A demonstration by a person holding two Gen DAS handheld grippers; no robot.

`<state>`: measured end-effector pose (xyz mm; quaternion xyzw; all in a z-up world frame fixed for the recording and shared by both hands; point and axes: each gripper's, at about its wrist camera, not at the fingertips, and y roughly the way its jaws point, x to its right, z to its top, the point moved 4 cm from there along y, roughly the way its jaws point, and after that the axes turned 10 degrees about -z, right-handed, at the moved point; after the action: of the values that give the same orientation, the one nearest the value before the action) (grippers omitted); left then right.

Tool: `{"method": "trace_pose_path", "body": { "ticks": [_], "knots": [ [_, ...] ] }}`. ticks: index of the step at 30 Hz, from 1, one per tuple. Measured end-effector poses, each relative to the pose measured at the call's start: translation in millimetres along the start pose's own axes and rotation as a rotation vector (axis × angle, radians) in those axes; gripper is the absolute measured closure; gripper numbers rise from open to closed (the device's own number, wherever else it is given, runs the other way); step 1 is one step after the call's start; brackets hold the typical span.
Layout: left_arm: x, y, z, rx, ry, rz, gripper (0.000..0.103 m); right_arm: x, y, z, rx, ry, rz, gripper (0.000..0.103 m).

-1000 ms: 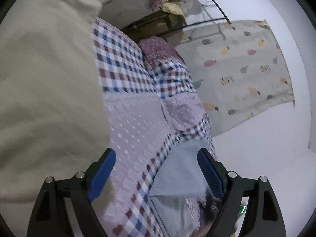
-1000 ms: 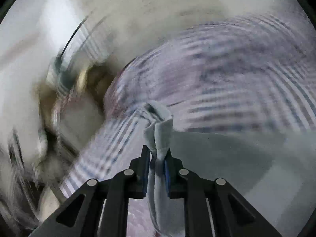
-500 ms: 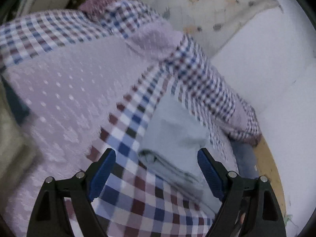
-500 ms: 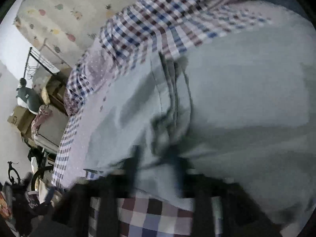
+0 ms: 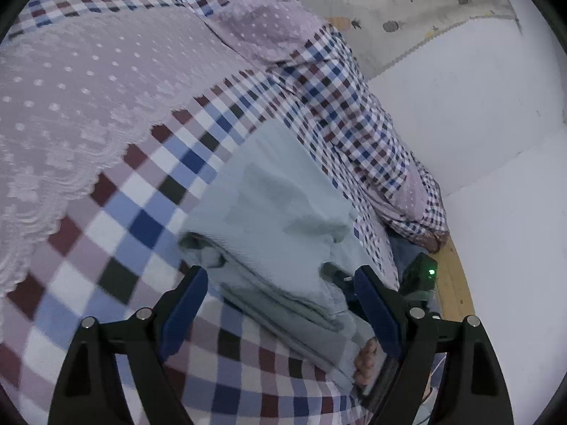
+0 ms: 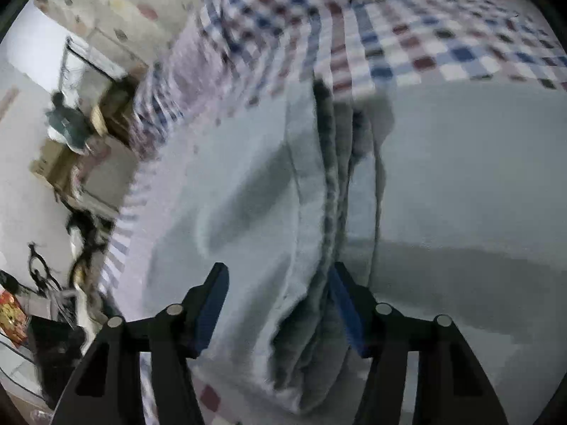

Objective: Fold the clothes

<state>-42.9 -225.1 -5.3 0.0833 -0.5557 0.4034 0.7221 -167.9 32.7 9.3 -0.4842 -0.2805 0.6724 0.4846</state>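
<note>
A pale blue-grey garment [image 5: 283, 205] lies folded on the checked bedspread [image 5: 141, 219], its layered edge facing me. My left gripper [image 5: 280, 301] hovers just over that near edge, open, with nothing pressed between its blue pads. Beside it at the right I see the other gripper's camera block [image 5: 421, 276] with a green light, and a person's fingers [image 5: 365, 361]. In the right wrist view the garment [image 6: 460, 184] fills the frame. My right gripper [image 6: 278, 304] stands open over a bunched ridge of cloth [image 6: 329, 212] that runs between the jaws, loose.
A lilac dotted panel [image 5: 88, 81] covers the bed's middle, and a matching pillow [image 5: 276, 32] lies beyond. A white wall [image 5: 478, 124] and a wooden bed edge [image 5: 453, 283] lie to the right. Boxes and a metal rack [image 6: 88, 113] stand off the bed's far end.
My right gripper let go of the pinched fold, spread its jaws and sank onto the garment. My left gripper swung away from a beige cloth and came over the garment's near edge.
</note>
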Motion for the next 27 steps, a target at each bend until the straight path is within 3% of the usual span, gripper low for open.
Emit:
{"method": "trace_pose_path", "body": {
  "ticks": [2,4,6,8,11,14,18,27],
  "knots": [
    [-3.2,11.1,0.4,-0.017,-0.033,-0.028,0.016,-3.1,0.2,-3.2,0.003,-0.047,-0.053,0.078],
    [-8.3,19.1,-1.6,-0.04,-0.075,-0.048,0.016,-4.3,-3.8,-6.2,0.016,-0.076,-0.081,0.09],
    [-9.7,24.7,-3.0,-0.049,-0.101,-0.072,0.016,5.9,-34.6,-9.7,0.102,-0.021,-0.024,0.093],
    [-9.2,30.7,-3.2,-0.055,-0.125,-0.109,0.016,24.8,-52.2,-16.1,0.134,0.052,-0.001,0.093],
    [-11.8,38.9,-4.2,-0.061,-0.15,-0.097,0.016,47.3,-45.7,-23.6,0.073,0.103,-0.006,0.09],
    [-14.4,44.2,-8.0,-0.099,-0.165,-0.026,0.016,63.1,-45.2,-26.8,0.052,0.131,-0.027,0.079],
    [-16.1,40.9,-3.3,-0.043,-0.175,-0.023,0.016,76.5,-47.4,-26.5,0.048,0.156,-0.039,0.054],
    [-31.3,37.2,6.2,0.018,-0.241,-0.114,0.016,89.0,-44.2,-29.4,-0.025,0.172,0.0,0.052]
  ]
}}
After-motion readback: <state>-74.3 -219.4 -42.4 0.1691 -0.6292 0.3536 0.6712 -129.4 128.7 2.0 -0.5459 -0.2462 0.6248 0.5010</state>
